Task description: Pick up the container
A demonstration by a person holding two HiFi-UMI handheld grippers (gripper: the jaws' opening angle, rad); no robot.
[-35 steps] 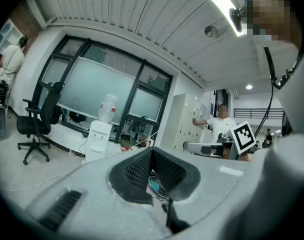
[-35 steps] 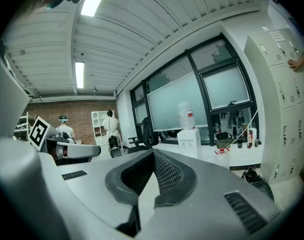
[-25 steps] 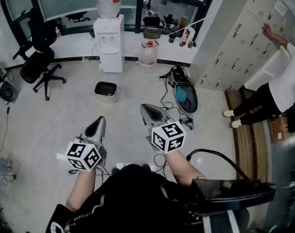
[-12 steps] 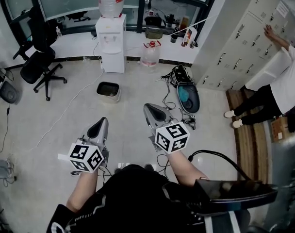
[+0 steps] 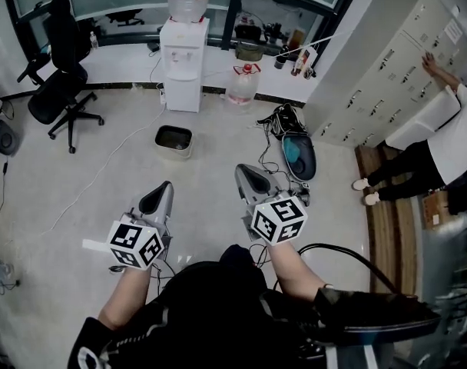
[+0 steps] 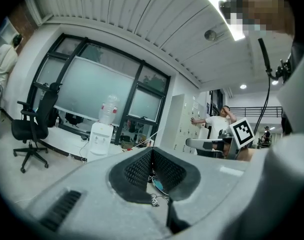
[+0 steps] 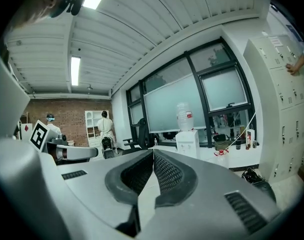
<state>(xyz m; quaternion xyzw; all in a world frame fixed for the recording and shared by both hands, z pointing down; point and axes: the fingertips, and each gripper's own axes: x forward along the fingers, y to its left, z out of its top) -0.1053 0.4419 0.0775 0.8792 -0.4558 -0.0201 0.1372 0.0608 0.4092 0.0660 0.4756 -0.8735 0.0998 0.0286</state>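
hovering over the floor (image 5: 80, 183) are two grippers, the left gripper (image 5: 163, 192) and the right gripper (image 5: 247, 174), each with jaws closed on nothing. one container (image 5: 173, 139) sits on the floor ahead, well apart from both, near one water dispenser (image 5: 183, 64) and one office chair (image 5: 61, 91).

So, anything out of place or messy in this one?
Only floor clutter: a tangle of cables sprawls beside an open blue-lined bag near the lockers. The container stands upright on the floor by the water dispenser, with nothing visibly spilled. The left gripper and right gripper are shut and empty.
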